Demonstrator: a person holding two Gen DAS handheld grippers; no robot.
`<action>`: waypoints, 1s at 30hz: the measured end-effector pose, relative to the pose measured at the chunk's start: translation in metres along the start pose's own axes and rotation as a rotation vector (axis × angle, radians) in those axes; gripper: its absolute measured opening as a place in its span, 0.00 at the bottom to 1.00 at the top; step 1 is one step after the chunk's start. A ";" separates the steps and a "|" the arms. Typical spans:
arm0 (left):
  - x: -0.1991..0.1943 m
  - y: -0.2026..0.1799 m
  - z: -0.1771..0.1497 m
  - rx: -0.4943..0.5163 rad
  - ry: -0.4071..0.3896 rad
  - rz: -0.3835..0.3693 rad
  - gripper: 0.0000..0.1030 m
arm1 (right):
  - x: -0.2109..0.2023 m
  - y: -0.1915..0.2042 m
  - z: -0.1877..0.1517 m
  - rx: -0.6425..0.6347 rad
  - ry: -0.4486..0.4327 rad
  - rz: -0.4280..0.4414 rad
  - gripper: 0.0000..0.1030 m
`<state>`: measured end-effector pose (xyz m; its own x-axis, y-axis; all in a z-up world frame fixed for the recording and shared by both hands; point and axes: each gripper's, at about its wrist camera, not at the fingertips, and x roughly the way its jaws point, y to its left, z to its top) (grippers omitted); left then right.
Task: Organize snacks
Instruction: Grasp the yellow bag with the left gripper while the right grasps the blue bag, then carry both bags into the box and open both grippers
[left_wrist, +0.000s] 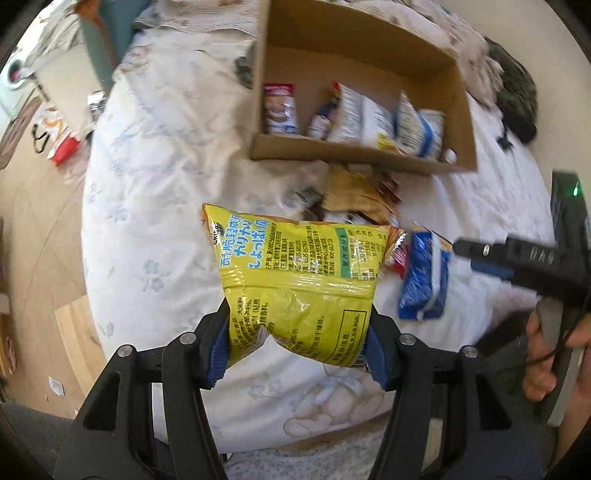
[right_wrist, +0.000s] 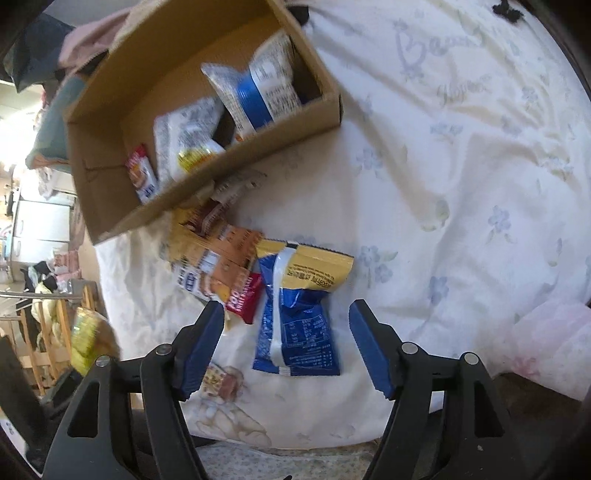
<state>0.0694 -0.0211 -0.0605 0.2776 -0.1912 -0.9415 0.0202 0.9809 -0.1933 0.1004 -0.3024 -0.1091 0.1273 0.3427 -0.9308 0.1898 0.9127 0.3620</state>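
Two claws (left_wrist: 297, 341) (right_wrist: 286, 341) — left pinching puffy yellow crinkly foil snack bag (left_wrist: 299, 269) low, right gaping over blue packet (right_wrist: 295, 328); light, slippery, crushable — best gripped at seams.

Floral bedspread (right_wrist: 461, 177) carries cardboard box (right_wrist: 207, 192) and loose snack packets (right_wrist: 295, 325).

Sunlit bedroom, wooden floor.
A floral white quilt (right_wrist: 461, 166) covers the bed; wood-plank floor (left_wrist: 40, 229) lies beside it, sunlight streaking the fabric.

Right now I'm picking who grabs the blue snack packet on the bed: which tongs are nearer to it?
Right. The right tongs are open and straddle the blue snack packet; the left tongs, off to its left, hold the yellow chip bag.
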 end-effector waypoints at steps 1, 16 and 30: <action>0.002 0.001 0.001 -0.010 -0.006 0.006 0.55 | 0.006 0.000 0.000 -0.001 0.012 -0.018 0.72; 0.013 0.030 0.005 -0.127 -0.022 0.071 0.55 | 0.012 0.035 -0.007 -0.221 0.018 -0.112 0.21; -0.009 0.017 0.009 -0.118 -0.164 0.080 0.55 | -0.059 0.039 -0.007 -0.222 -0.162 0.053 0.21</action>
<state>0.0760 -0.0021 -0.0529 0.4267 -0.0949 -0.8994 -0.1184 0.9801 -0.1596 0.0933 -0.2855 -0.0407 0.2887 0.3671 -0.8842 -0.0365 0.9271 0.3730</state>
